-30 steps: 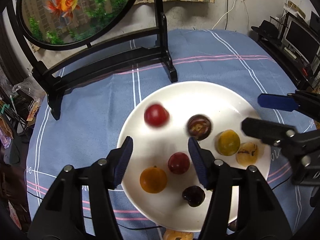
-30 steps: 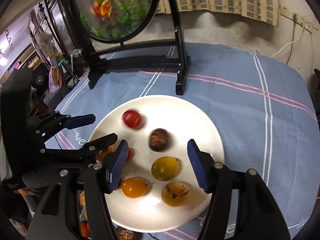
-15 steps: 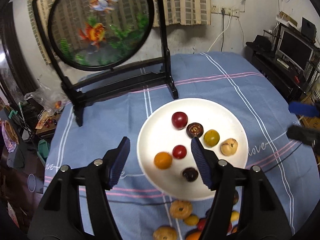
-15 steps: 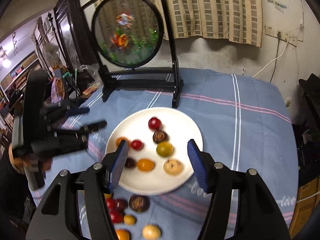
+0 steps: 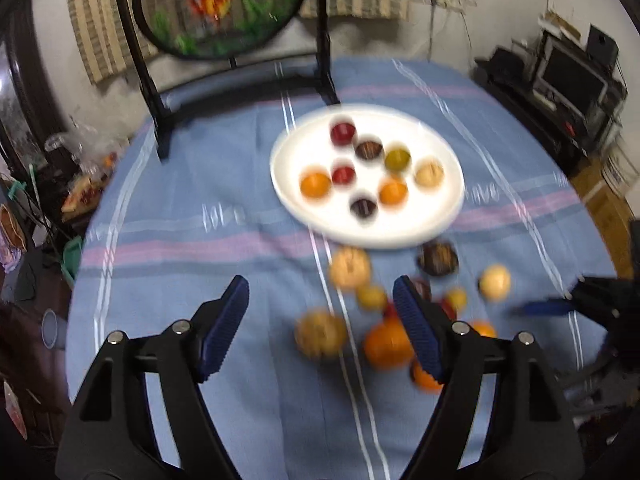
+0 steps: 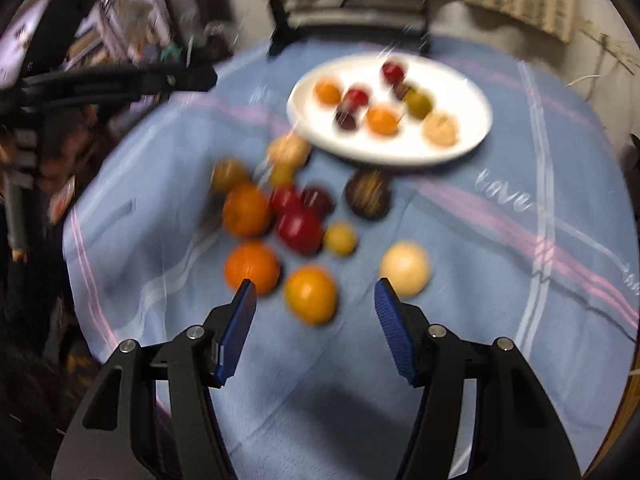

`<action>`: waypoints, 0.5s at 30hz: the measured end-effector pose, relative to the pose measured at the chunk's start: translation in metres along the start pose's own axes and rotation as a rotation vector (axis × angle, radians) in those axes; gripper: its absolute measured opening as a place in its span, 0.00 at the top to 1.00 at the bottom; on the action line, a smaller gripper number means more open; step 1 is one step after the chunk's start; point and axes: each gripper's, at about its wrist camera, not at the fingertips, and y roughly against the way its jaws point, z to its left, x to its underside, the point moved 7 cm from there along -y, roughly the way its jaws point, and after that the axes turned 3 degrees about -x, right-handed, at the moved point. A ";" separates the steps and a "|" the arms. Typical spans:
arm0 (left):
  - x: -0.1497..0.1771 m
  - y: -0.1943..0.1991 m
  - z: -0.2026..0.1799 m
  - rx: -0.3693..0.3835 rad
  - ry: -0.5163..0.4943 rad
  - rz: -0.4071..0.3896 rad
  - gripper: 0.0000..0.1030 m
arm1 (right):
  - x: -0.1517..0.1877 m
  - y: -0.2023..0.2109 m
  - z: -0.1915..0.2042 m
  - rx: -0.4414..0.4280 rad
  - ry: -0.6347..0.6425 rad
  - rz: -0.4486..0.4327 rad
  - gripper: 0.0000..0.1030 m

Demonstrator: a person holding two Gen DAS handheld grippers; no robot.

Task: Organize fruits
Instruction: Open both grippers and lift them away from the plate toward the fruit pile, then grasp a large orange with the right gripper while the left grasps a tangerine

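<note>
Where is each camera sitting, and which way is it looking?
Left wrist view: sits on the left hand-held gripper, looking forward and down past its two opening, empty fingers at the blue cloth, loose fruit and white plate; the right hand-held gripper pokes in at the right edge.
Right wrist view: sits on the right hand-held gripper, looking down past its open, empty fingers at the loose fruit and plate; the left hand-held gripper shows blurred at upper left.
Both share the plate, loose fruit, cloth and fish screen.
</note>
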 end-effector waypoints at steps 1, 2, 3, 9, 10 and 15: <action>0.009 0.000 -0.002 0.015 0.003 0.017 0.26 | 0.005 -0.008 0.004 0.006 0.021 0.023 0.40; 0.023 -0.001 -0.006 0.039 0.006 0.045 0.26 | 0.009 -0.016 0.006 0.015 0.041 0.042 0.40; 0.033 0.000 -0.008 0.047 0.009 0.060 0.26 | 0.011 -0.020 0.007 0.026 0.052 0.050 0.40; 0.077 -0.007 -0.032 0.105 0.025 0.151 0.26 | 0.006 -0.044 0.002 0.043 0.091 0.076 0.44; 0.081 -0.008 -0.037 0.114 0.027 0.162 0.26 | 0.005 -0.047 0.002 0.035 0.095 0.078 0.50; 0.088 -0.020 -0.066 0.158 0.030 0.190 0.26 | 0.005 -0.043 -0.001 0.015 0.085 0.092 0.64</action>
